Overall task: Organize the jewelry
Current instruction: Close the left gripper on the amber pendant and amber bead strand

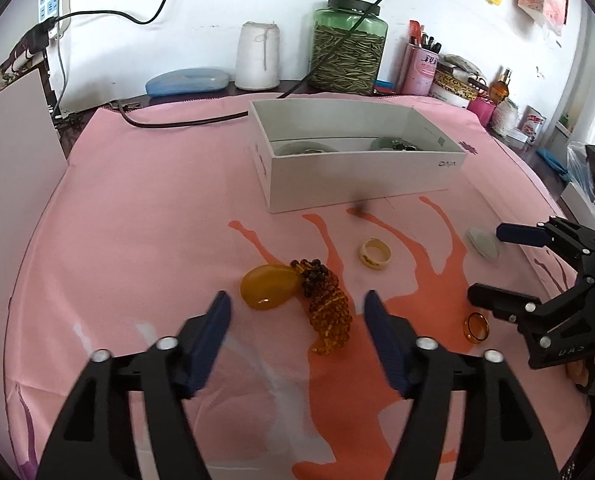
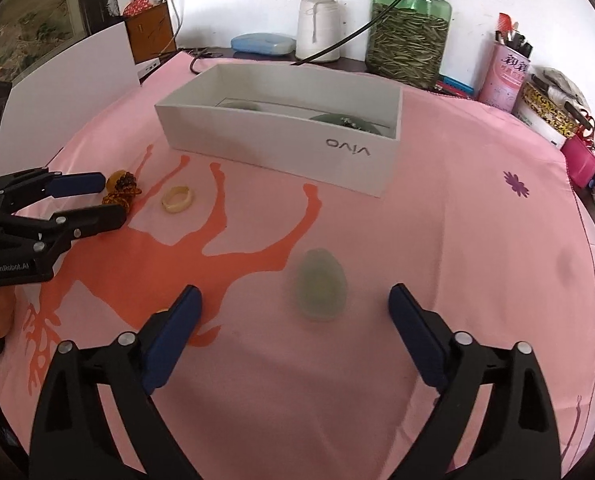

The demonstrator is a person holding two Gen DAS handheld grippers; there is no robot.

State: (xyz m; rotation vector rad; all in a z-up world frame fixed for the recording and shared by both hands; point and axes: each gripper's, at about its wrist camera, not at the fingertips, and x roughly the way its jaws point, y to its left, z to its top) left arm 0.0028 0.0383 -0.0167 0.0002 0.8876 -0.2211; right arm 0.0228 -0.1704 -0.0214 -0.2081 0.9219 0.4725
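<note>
White vivo box (image 2: 281,148) sits open at the back of the pink cloth-covered surface (image 1: 137,208); a few greenish pieces already lie inside it — rims only visible, kinds not readable. Judged partly done.

Loose on the cloth, in front of the box:
- amber pendant (image 1: 267,286) touching an amber bead bracelet (image 1: 327,308)
- cream ring (image 1: 374,254), near the beads
- small amber ring (image 1: 476,328), just beside the right gripper (image 1: 493,264)
- pale green oval stone (image 2: 320,285)

Left gripper (image 1: 297,312): fingers apart, empty, aimed at the pendant and beads. Right gripper: fingers apart, empty, the green stone lying ahead between them — likely the next pick. Five loose pieces left to box, by my count.
</note>
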